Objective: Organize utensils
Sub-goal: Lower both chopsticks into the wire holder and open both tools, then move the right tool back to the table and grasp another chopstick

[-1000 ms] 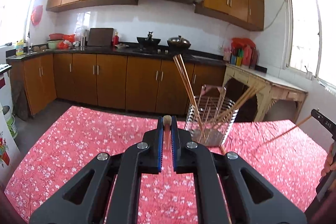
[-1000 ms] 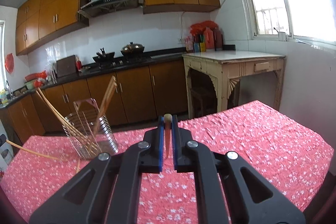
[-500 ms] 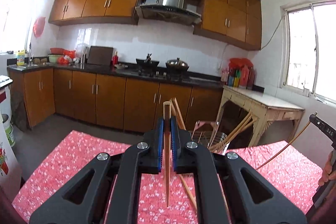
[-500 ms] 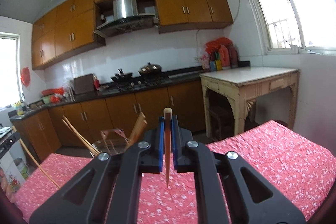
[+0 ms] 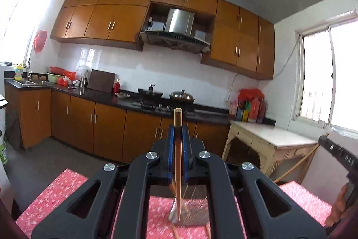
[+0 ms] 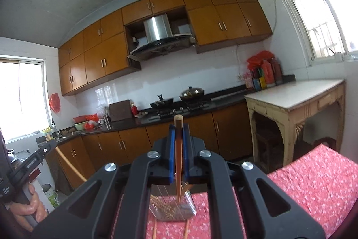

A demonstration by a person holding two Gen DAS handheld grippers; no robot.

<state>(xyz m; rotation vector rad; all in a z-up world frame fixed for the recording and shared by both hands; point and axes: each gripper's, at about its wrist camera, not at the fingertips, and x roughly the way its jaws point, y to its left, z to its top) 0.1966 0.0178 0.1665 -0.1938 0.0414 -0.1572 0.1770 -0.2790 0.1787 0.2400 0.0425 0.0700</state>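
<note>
My left gripper (image 5: 178, 133) is shut on a wooden chopstick (image 5: 177, 171) that hangs point down over the wire utensil holder (image 5: 190, 215) on the red flowered tablecloth (image 5: 56, 196). My right gripper (image 6: 178, 133) is shut on another wooden chopstick (image 6: 178, 171), its tip above the same wire holder (image 6: 173, 208), which holds several chopsticks. Each gripper shows in the other's view: the right one (image 5: 337, 156) at the right edge, the left one (image 6: 29, 160) at the left edge.
Loose chopsticks (image 6: 186, 227) lie on the cloth in front of the holder. A pale side table (image 6: 295, 102) stands at the right. Kitchen counters with a stove (image 5: 154, 102) run along the back wall.
Both grippers have risen and tilted upward with their chopsticks. The holder has gone from ahead of the fingers to below them, and both chopsticks now hang upright over it.
</note>
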